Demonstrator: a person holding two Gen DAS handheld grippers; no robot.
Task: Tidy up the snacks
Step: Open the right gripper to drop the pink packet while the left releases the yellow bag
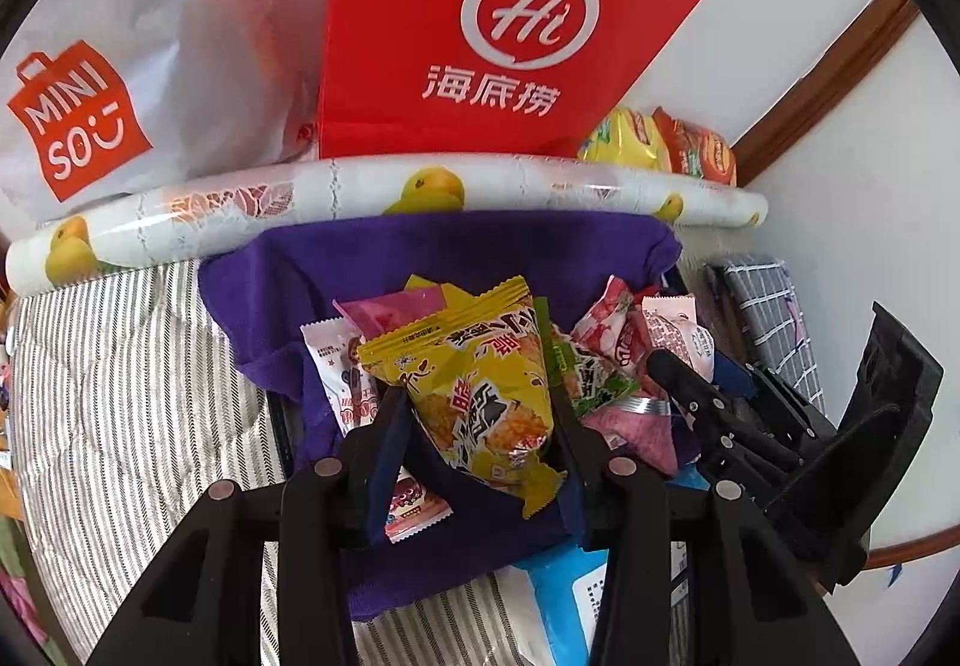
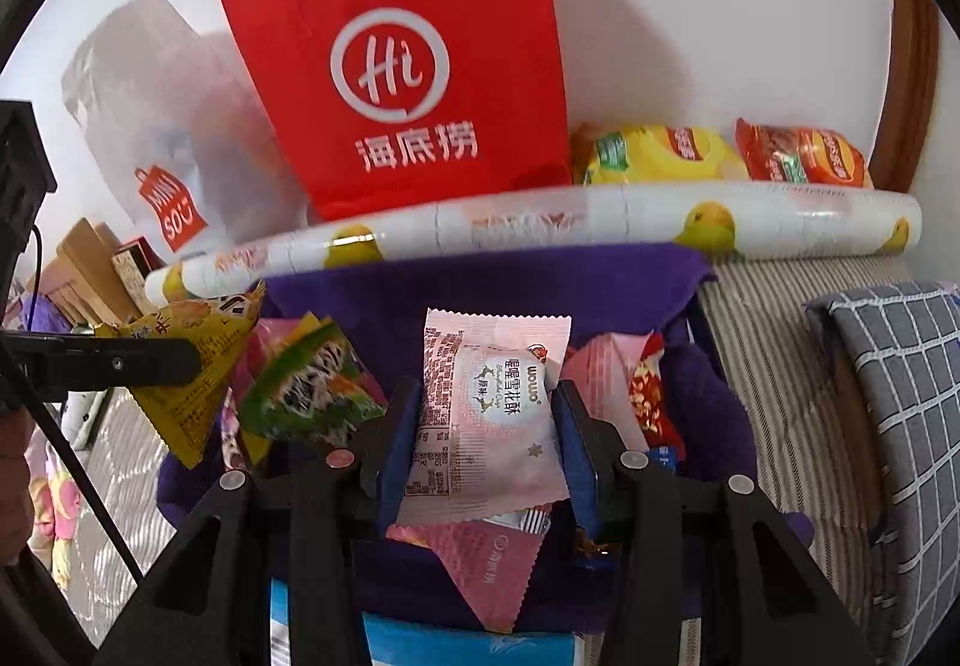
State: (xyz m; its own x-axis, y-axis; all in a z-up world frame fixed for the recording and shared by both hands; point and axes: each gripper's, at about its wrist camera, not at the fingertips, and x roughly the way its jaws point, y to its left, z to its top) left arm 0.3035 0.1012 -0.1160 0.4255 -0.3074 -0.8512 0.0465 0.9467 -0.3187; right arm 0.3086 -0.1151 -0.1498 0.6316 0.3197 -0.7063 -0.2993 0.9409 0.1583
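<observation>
Since both packets are pinched across their puffed middles rather than by their crimped ends, I read my grips as carrying holds: my left gripper has its fingers clamped on the yellow snack packet, and my right gripper has its fingers clamped on the pale pink pastry packet, each hanging above the purple fabric bin where the loose snacks sit heaped. That soft, fuzzy bin rests on a striped bed cover and slumps at its rim, which likely explains why the wrappers lie tumbled at all angles. The yellow packet is glossy foil film with zigzag seals, pillow-shaped and crinkly; the pink one looks matte, flatter, with printed text down one side. A green packet lies tilted just beside it. Behind the bin runs a rolled sheet printed with yellow fruit, and past that a stiff red paper bag stands upright against the wall, beside a limp white plastic bag and two crisp bags.
</observation>
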